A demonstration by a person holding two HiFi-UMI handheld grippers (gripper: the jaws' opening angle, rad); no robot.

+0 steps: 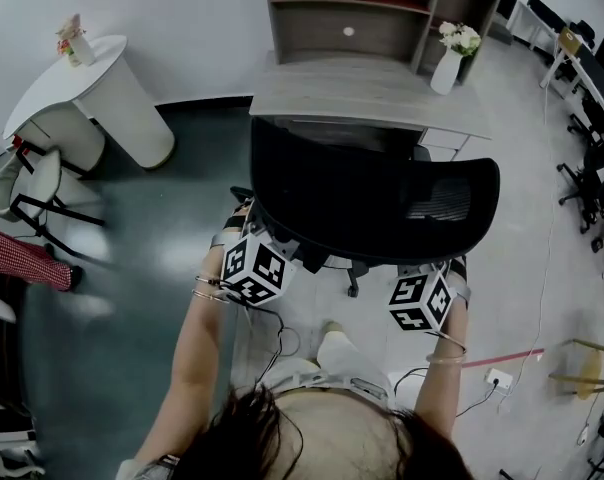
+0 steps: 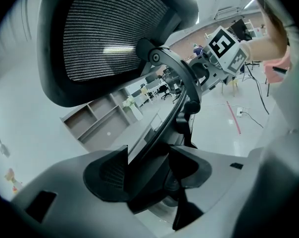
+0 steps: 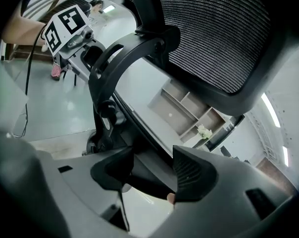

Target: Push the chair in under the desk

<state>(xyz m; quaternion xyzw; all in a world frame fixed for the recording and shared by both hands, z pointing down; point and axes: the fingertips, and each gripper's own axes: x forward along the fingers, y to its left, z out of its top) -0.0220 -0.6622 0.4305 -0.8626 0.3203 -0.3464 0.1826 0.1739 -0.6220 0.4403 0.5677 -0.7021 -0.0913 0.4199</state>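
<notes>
Presently at the near edge of the pale grey wood-grain desk (image 1: pixel 367 93): black mesh-backed office chair (image 1: pixel 372 193), back turned toward the person, far part of the backrest overlapping the desk's near edge as seen from above. Seat hidden beneath the backrest; how far under the desktop, not readable. Chair base and a caster just visible on the floor below the backrest's near edge.

Left gripper (image 2: pixel 149 172) on the left side of the chair's back, jaws pinching the dark curved rim of the back frame, rim filling the gap from pad to pad. Right gripper (image 3: pixel 152 175) on the right side, likewise clamped on the dark rim, bar wedged between both ribbed pads. Mesh panel and black pivot bracket looming above the jaws in both gripper views. Each gripper's black-and-white marker cube visible from the other's camera, across the back frame.

From the head view: both forearms extended forward, thin bangles on both arms, cables trailing down to the floor.

Surroundings: white vase of pale flowers (image 1: pixel 450 60) at the desk's far right corner; grey open shelf unit (image 1: pixel 382 8) at the far side of the desk; round white table (image 1: pixel 82 83) far left; red strip (image 1: pixel 502 356) on the floor near right, white power socket block (image 1: pixel 497 378) beside it.
</notes>
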